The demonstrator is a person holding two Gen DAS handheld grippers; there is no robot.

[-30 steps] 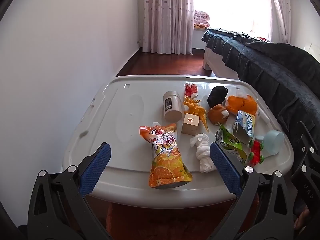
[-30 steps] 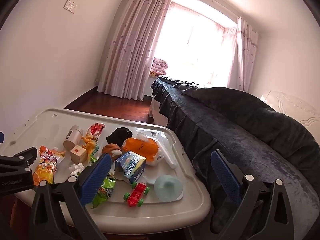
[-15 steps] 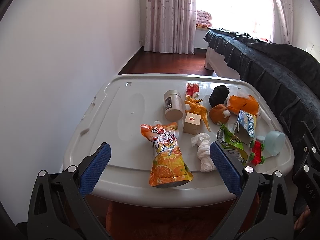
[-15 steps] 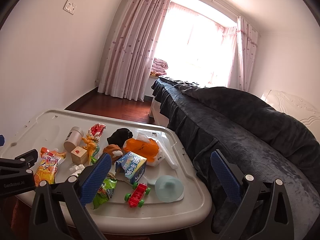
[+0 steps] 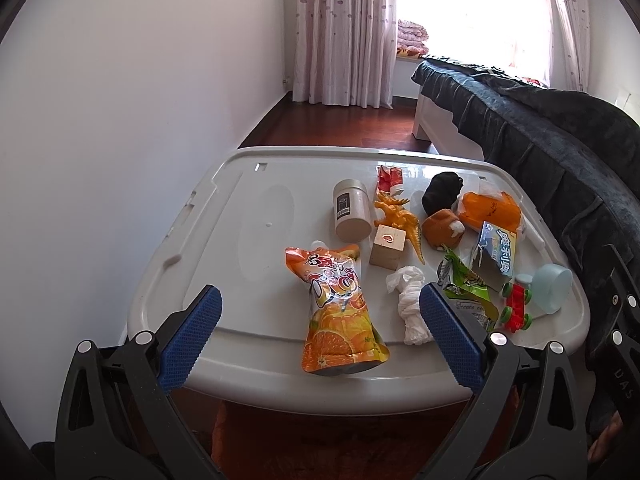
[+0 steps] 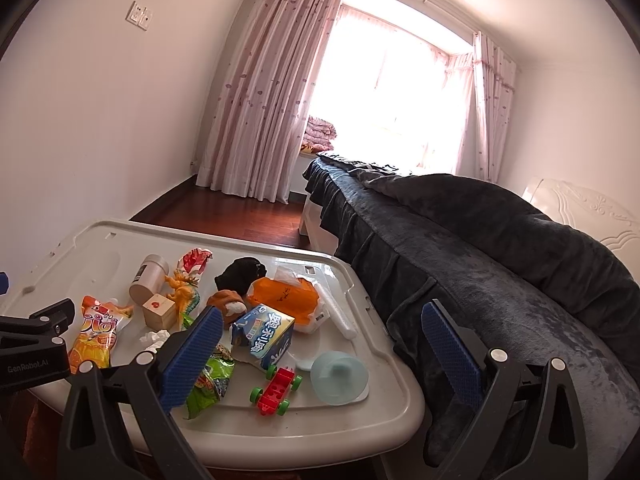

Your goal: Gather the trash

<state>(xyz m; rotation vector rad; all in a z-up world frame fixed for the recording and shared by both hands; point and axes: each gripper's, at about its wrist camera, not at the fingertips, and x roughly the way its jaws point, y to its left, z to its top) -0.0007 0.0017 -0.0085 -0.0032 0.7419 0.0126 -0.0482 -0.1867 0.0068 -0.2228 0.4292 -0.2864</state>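
Note:
A grey plastic lid (image 5: 248, 216) serves as a table and holds trash and toys. Trash: an orange juice pouch (image 5: 340, 312), a crumpled white tissue (image 5: 410, 304), a green snack wrapper (image 5: 464, 284), a torn blue carton (image 5: 498, 254), a red wrapper (image 5: 390, 178). My left gripper (image 5: 320, 334) is open and empty, hovering at the near edge with the pouch between its fingers in view. My right gripper (image 6: 322, 348) is open and empty at the lid's right side, above the carton (image 6: 264, 334) and the green wrapper (image 6: 208, 384).
Toys lie among the trash: a beige jar (image 5: 351, 210), a wooden block (image 5: 388, 246), an orange dinosaur (image 5: 400, 218), a red toy car (image 5: 516, 308), a pale blue cup (image 5: 552, 288), an orange tissue pack (image 5: 490, 210). A dark-covered bed (image 6: 480, 248) runs along the right.
Both grippers have shifted only slightly; the view of the lid has drifted a little. Both stay open and empty.

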